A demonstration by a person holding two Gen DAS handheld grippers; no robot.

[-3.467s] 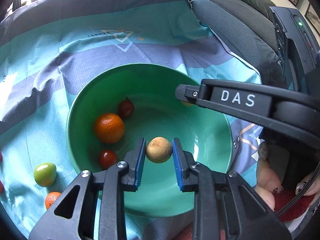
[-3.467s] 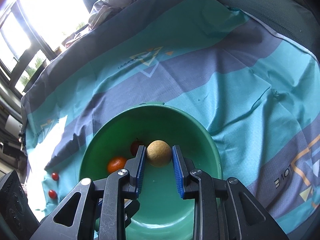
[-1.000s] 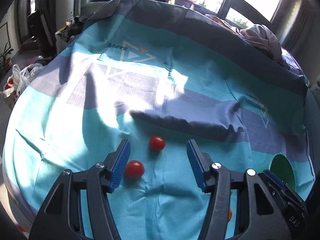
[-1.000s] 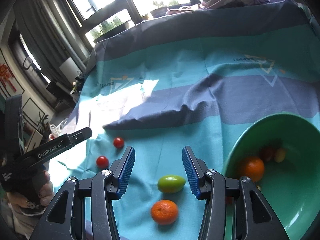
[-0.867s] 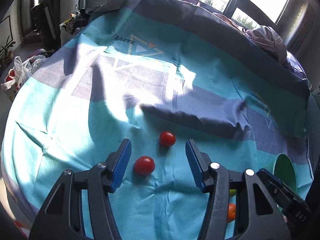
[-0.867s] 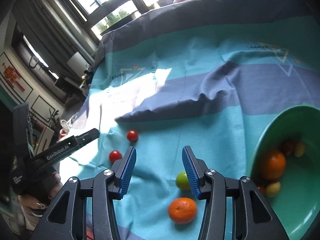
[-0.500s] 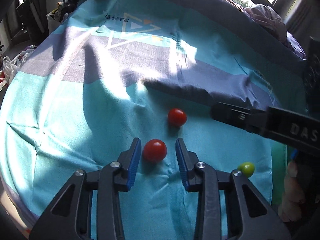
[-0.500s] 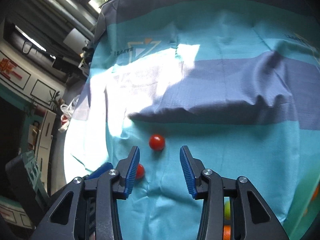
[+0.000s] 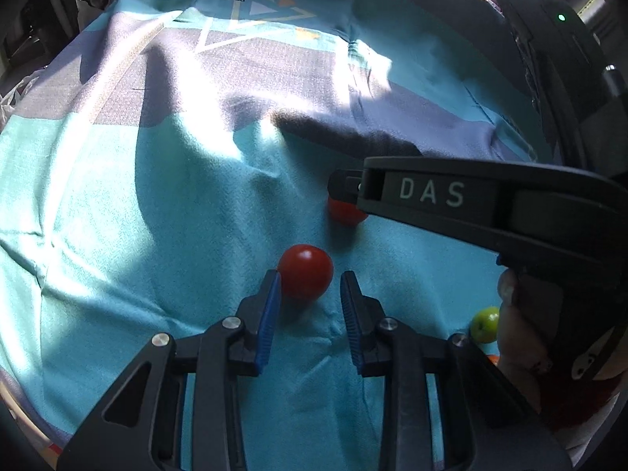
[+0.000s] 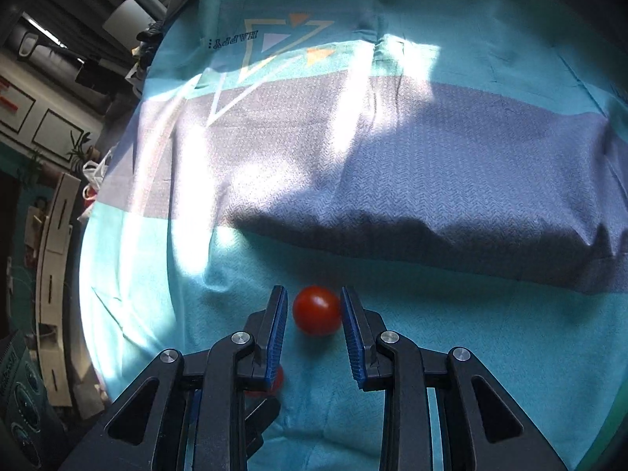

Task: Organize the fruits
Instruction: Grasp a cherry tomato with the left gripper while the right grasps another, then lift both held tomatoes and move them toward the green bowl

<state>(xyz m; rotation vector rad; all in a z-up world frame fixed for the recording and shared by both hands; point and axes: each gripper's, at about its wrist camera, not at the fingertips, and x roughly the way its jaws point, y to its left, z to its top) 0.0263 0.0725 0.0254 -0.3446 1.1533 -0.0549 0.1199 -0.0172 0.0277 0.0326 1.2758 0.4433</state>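
Note:
Two red cherry tomatoes lie on the teal and grey cloth. The nearer tomato [image 9: 305, 276] sits between the tips of my left gripper [image 9: 310, 274]. Its jaws are closing: the left pad touches the fruit and a thin gap shows at the right pad. The farther tomato [image 10: 317, 310] lies between the tips of my right gripper [image 10: 313, 294], which is closing too, the right pad against it and a slit left at the other. In the left wrist view a right gripper finger [image 9: 392, 192] half covers that farther tomato [image 9: 345, 216].
A small green fruit [image 9: 484, 324] and a sliver of an orange one [image 9: 492, 359] lie to the right, beside the person's hand [image 9: 510, 314]. The cloth [image 10: 431, 165] rises in a fold behind the tomatoes. The table's rounded edge drops off at the left [image 10: 84, 274].
Both grippers have come down over the tomatoes and their jaws have narrowed from wide to nearly fruit width. The right gripper swung left, away from the bowl, green fruit and orange.

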